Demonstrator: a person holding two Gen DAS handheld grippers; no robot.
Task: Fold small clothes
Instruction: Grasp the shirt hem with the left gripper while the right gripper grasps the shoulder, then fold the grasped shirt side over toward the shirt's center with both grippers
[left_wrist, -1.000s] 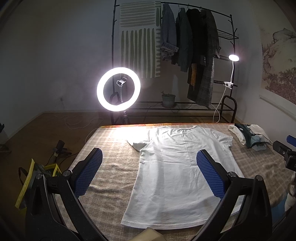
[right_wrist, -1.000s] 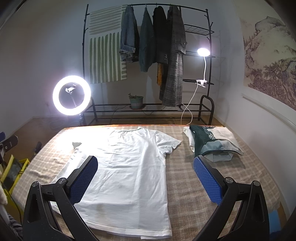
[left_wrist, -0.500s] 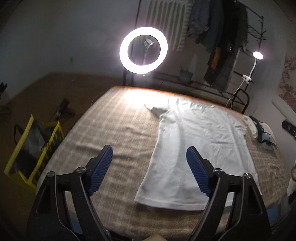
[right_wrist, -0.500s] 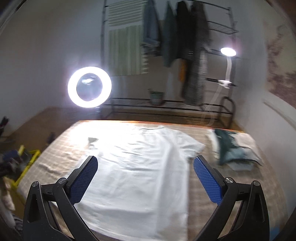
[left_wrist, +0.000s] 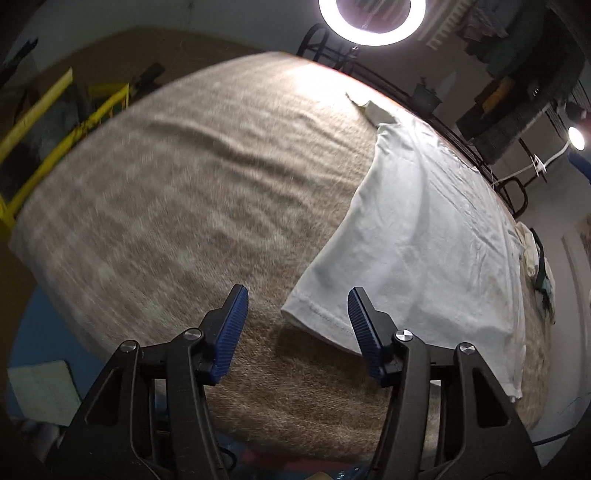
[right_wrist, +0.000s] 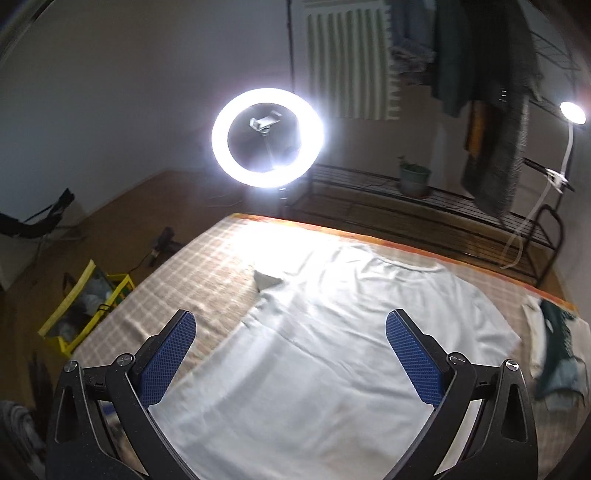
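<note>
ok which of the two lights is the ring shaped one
The ring light standing at the far edge of the table, a glowing circle with a phone clip in its middle. The other, the clip lamp on the clothes rack at right, is a small solid disc.

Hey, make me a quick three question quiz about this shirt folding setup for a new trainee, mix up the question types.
1. True or false: the left tongs are shut on the white T-shirt.
2. Multiple choice: which part of the T-shirt lies nearest the left tongs? A) collar B) bottom hem corner C) sleeve
3. Fill in: the bright circle beyond the table is a ____ light.

Key: 1 false, both tongs are open, including the right tongs; 2 B; 3 ring.
</note>
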